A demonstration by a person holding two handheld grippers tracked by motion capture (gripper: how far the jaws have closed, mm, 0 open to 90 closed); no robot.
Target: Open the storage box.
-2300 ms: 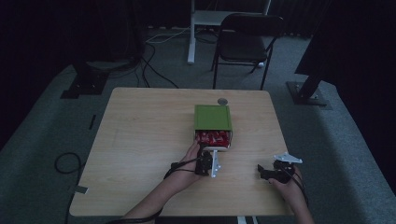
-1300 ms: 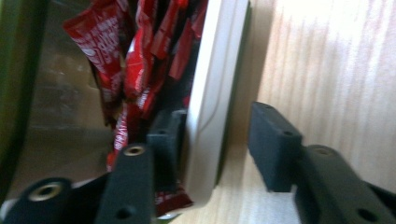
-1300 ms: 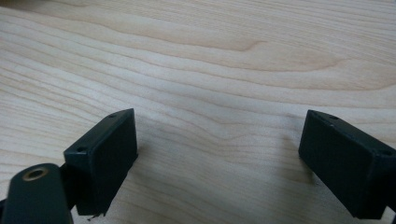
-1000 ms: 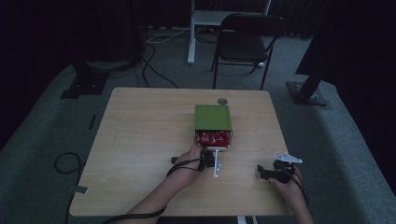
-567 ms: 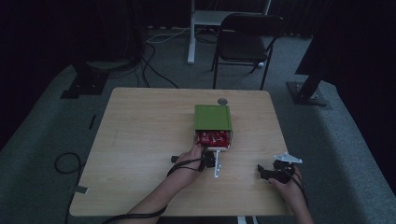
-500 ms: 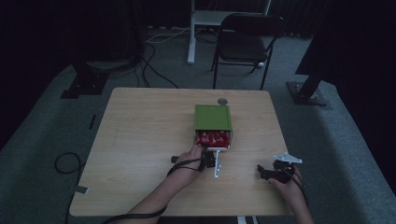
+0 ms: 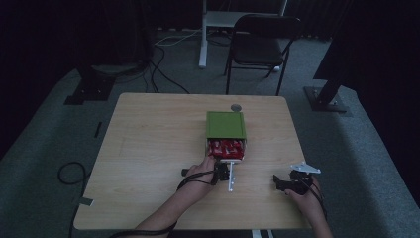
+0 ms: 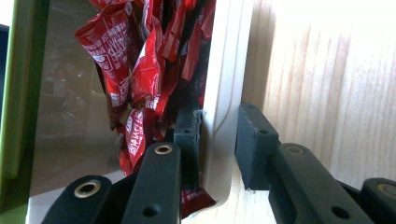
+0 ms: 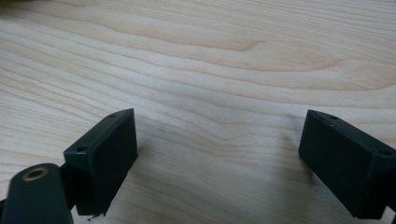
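Observation:
A green box (image 7: pixel 226 124) lies on the wooden table (image 7: pixel 153 148) with its white drawer (image 8: pixel 224 93) pulled out toward me. Red snack packets (image 7: pixel 226 147) fill the drawer; close up, the packets (image 8: pixel 140 70) are crumpled and stacked against its front wall. My left gripper (image 7: pixel 223 165) is shut on that front wall. In the left gripper view the gripper (image 8: pixel 219 133) has one jaw inside among the packets and the other outside. My right gripper (image 7: pixel 277 182) rests near the table's front right, turned left. Its jaws (image 9: pixel 219 154) stand open over bare wood.
A small grey round object (image 7: pixel 236 107) sits just behind the green box. A black chair (image 7: pixel 262 34) and a white stand leg (image 7: pixel 203 44) stand beyond the table's far edge. Cables run across the floor at the left (image 7: pixel 69 173).

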